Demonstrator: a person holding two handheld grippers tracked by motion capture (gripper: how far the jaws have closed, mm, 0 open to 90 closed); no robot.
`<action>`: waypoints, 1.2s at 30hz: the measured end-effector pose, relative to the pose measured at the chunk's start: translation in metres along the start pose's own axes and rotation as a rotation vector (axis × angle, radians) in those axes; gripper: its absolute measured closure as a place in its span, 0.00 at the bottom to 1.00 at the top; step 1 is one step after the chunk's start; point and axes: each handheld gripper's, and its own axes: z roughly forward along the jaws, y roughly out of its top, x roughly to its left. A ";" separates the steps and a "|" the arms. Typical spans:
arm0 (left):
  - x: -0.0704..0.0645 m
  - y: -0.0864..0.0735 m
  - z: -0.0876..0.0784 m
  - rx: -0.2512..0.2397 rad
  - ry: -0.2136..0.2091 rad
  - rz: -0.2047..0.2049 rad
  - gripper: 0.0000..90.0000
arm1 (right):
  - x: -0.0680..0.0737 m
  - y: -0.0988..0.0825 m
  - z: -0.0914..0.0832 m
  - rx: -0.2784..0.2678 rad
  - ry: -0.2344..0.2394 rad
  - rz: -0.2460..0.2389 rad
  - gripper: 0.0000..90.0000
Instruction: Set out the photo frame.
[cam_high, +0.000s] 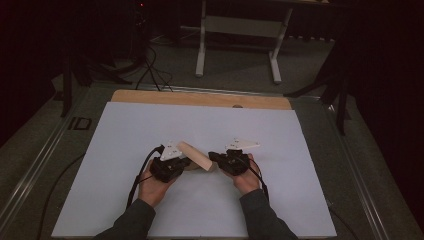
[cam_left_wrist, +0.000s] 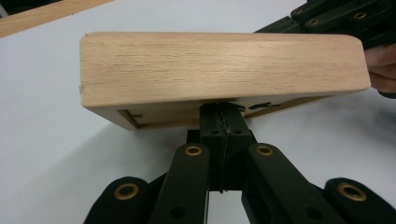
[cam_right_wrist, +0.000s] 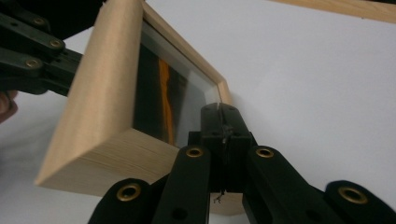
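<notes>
Sleeved forearms entered the high view nearest us, and we held the left gripper (cam_high: 186, 161) and right gripper (cam_high: 215, 159) against a wooden picture frame (cam_high: 195, 156) tilted above the white worktop (cam_high: 150, 125). Through the left gripper view, our jaws were clenched beneath the frame's back edge. Through the right gripper view, clenched jaws met its glazed front. We judged it lifted, with placement left.

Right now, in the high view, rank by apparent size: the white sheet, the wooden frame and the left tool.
1. white sheet, far the largest.
2. and 3. wooden frame and left tool look about alike; they overlap, so no ranking.
</notes>
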 end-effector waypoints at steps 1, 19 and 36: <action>0.000 0.000 0.001 0.001 -0.001 0.001 1.00 | 0.000 -0.001 0.000 0.001 -0.004 0.002 1.00; -0.009 0.003 0.008 0.010 -0.013 0.025 1.00 | -0.008 -0.006 0.005 0.034 -0.053 0.016 0.99; 0.000 0.003 0.016 0.038 0.009 0.016 1.00 | 0.005 -0.012 0.001 0.069 -0.037 -0.021 0.99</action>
